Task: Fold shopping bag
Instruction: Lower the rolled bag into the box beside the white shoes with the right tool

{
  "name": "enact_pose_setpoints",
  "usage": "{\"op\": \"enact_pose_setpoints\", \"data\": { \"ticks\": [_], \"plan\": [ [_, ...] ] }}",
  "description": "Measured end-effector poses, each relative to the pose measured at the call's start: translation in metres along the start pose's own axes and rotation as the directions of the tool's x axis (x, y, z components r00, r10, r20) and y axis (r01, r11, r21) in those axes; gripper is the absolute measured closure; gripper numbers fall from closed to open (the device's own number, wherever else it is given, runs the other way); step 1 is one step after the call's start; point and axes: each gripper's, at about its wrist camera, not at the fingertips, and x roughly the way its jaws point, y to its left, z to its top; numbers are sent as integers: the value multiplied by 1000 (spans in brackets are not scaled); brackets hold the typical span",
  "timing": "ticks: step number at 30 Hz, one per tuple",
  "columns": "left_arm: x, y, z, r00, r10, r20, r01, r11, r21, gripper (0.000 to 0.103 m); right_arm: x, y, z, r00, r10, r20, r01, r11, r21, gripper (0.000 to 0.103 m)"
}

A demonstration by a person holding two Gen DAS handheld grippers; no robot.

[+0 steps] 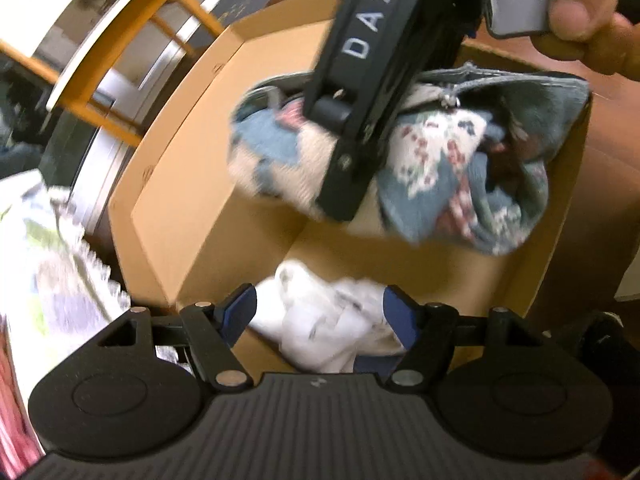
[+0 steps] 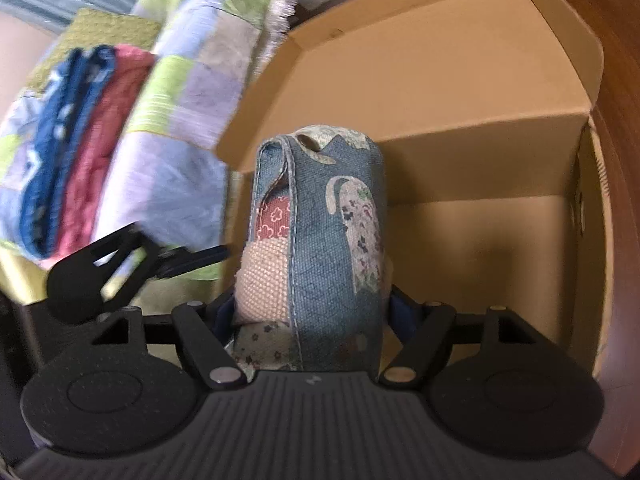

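Note:
The folded shopping bag (image 2: pixel 320 240) is a blue patchwork cloth bundle with floral patches. My right gripper (image 2: pixel 310 308) is shut on it and holds it over an open cardboard box (image 2: pixel 440 128). In the left wrist view the same bag (image 1: pixel 440 168) hangs from the right gripper's black body (image 1: pixel 360 92) above the box (image 1: pixel 192 184). My left gripper (image 1: pixel 320 312) is open, its blue pads on either side of a white crumpled cloth (image 1: pixel 328 320) lying in the box, not closed on it.
A pile of folded cloths, patchwork green and lilac (image 2: pixel 180 92), blue (image 2: pixel 68 120) and red (image 2: pixel 108 132), lies left of the box. An orange wooden frame (image 1: pixel 120 64) stands behind the box. A brown wooden floor (image 2: pixel 624 240) is to the right.

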Motion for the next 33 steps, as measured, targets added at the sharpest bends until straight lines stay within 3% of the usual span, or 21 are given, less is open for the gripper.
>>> {"op": "enact_pose_setpoints", "data": {
  "ticks": [5, 11, 15, 22, 33],
  "plan": [
    [4, 14, -29, 1000, -7, 24, 10, 990, -140, 32, 36, -7, -9, 996, -75, -42, 77, 996, 35, 31],
    [-20, 10, 1, 998, -20, 62, 34, 974, -222, 31, 68, -9, -17, 983, -174, -57, 177, 983, 45, 31],
    [-24, 7, 2, 997, -23, 76, 40, 970, -239, 31, 84, -9, -19, 970, -237, -60, 240, 970, 48, 31],
    [-22, 8, 0, 996, -29, 80, 48, 967, -250, 31, 109, -4, -18, 954, -272, -128, 275, 961, 5, 30],
    [-21, -1, 3, 996, -43, 75, 60, 969, -241, 30, 125, -5, -27, 955, -243, -170, 242, 970, -27, 29]
  ]
}}
